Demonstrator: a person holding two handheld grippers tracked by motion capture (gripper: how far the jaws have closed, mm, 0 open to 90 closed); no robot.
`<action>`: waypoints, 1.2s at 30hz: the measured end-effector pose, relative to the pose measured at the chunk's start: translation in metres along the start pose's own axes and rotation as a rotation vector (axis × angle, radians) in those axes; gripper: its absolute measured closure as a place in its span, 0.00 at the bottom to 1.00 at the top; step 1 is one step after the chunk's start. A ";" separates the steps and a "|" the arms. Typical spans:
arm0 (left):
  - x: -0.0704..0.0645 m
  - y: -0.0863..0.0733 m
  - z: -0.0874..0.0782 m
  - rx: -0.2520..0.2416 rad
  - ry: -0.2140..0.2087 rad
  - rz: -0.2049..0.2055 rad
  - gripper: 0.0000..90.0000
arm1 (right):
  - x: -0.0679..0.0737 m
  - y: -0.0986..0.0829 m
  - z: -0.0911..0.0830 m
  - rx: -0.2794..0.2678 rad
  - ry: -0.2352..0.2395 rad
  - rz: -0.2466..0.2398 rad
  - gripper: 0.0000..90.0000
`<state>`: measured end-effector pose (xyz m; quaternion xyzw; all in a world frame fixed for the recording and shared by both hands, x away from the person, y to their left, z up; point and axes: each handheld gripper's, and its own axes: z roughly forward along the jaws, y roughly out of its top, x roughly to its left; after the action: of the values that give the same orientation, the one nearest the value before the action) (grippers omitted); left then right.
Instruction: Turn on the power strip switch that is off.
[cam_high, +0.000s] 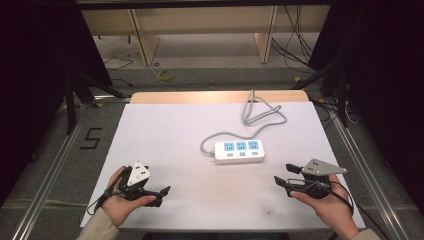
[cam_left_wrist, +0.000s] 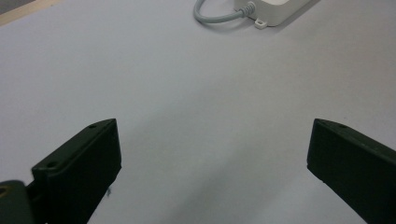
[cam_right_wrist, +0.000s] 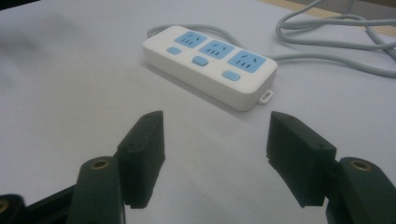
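Power strip (cam_high: 240, 150) is what both hands look set up for, white with 3 blue sockets and 3 blue buttons, sitting around the middle of the white table (cam_high: 165, 130). Nearest the person, the left gripper (cam_high: 162, 192) sits low at the near-left with its jaws spread wide and nothing in them, and the right gripper (cam_high: 282, 177) at the near-right is the same deal, jaws well apart and empty. From either one the strip lies forward and inward, so the right one has to go ahead and to its left, the left one ahead and to its right. Its long axis runs across the table, left to right. My guess is the right hand is a bit nearer, and it's already aimed at it: in the right gripper view the strip (cam_right_wrist: 210, 65) sits just past the open jaws, at an angle, with a little mounting tab visible on the near corner. The left gripper view catches just a corner of it (cam_left_wrist: 275, 11) at the top edge plus the cord's start. Farther back, the grey cord (cam_high: 262, 117) loops toward the far edge, and the high view is where you get that whole run.
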<state>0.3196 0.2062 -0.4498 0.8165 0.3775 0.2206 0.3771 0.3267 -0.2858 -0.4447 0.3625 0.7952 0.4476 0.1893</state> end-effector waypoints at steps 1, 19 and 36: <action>0.000 0.000 0.000 -0.001 0.000 -0.001 0.03 | 0.000 0.000 0.000 0.000 -0.005 -0.004 0.43; 0.001 0.000 0.004 0.016 0.010 0.012 0.06 | 0.001 0.010 -0.004 0.012 -0.065 -0.071 0.98; 0.001 0.000 0.006 0.022 0.012 0.005 0.07 | 0.004 0.020 0.004 0.031 -0.071 -0.072 1.00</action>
<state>0.3243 0.2045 -0.4531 0.8202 0.3799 0.2225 0.3654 0.3344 -0.2743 -0.4298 0.3520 0.8073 0.4151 0.2280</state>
